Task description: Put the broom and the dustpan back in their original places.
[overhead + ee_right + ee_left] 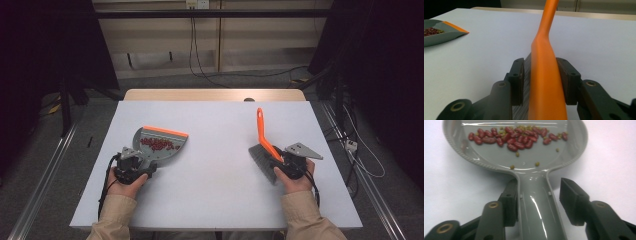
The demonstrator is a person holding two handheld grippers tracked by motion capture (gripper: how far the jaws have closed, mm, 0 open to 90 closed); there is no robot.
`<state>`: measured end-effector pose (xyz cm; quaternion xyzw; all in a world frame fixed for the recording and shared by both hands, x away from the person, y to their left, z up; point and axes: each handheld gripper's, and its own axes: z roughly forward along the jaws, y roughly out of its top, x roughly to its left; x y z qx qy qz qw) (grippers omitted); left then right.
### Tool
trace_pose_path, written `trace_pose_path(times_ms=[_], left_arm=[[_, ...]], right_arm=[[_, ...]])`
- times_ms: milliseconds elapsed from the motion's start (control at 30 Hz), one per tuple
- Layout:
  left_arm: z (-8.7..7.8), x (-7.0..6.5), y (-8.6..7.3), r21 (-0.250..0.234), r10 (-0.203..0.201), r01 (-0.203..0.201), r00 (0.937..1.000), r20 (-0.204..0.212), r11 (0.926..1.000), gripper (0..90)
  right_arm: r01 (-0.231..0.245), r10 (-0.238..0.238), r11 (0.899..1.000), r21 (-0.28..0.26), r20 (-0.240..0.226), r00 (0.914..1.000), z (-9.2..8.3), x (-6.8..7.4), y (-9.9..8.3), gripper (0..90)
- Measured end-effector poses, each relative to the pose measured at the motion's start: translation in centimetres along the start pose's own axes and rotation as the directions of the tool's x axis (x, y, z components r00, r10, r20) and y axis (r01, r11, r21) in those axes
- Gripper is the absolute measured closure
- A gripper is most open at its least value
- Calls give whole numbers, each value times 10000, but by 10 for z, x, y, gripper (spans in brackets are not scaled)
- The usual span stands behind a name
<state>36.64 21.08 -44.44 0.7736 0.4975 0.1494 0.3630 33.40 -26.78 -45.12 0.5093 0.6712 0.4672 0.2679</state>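
Resting on the white worktop (215, 200), dustpan (159, 143) with beans (516, 137) lies left of the brush (264, 150), handle running back between the spread left claw (537, 202); right claw (543, 82) loosely straddles the brush's orange handle.

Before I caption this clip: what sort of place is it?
Probably a recording lab, not a home: a bare white table ringed by black curtains, cables trailing across the floor, and metal rails alongside.
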Motion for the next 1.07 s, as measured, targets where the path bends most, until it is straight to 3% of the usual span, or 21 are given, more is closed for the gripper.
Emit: trace_pose_path(times_ms=[167,267,333,467,600,833,933,1067], left_arm=[[-2,-6,-2,-3,-68,69,9988,482,10000,439],[-7,-7,-2,-304,-57,71,9989,458,9995,356],[-13,-7,-1,-551,49,-29,9993,361,9985,274],[-20,-9,1,-1360,316,-247,9983,490,9904,180],[-22,-9,2,-1936,669,-502,9945,806,9798,134],[-26,-4,-1,-2536,1097,-716,9841,1396,9647,91],[-27,-4,-3,-2642,1330,-858,9771,1662,9606,86],[-27,-4,-4,-2701,1436,-923,9738,1765,9584,84]], right_arm=[[294,-295,9993,227,51,9996,-9,1,-3,494],[894,-911,9953,366,478,9947,-16,3,-3,370],[1049,-1064,9941,275,600,9925,-21,2,-2,315],[1218,-1214,9924,-186,245,9923,-34,3,-1,282],[1329,-1334,9908,-270,-172,9909,-41,3,-2,256],[1226,-1247,9917,-383,-595,9904,-49,0,-5,218],[1198,-1225,9921,-366,-858,9887,-51,1,-8,212],[1245,-1267,9918,-273,-1052,9863,-54,2,-13,207]])
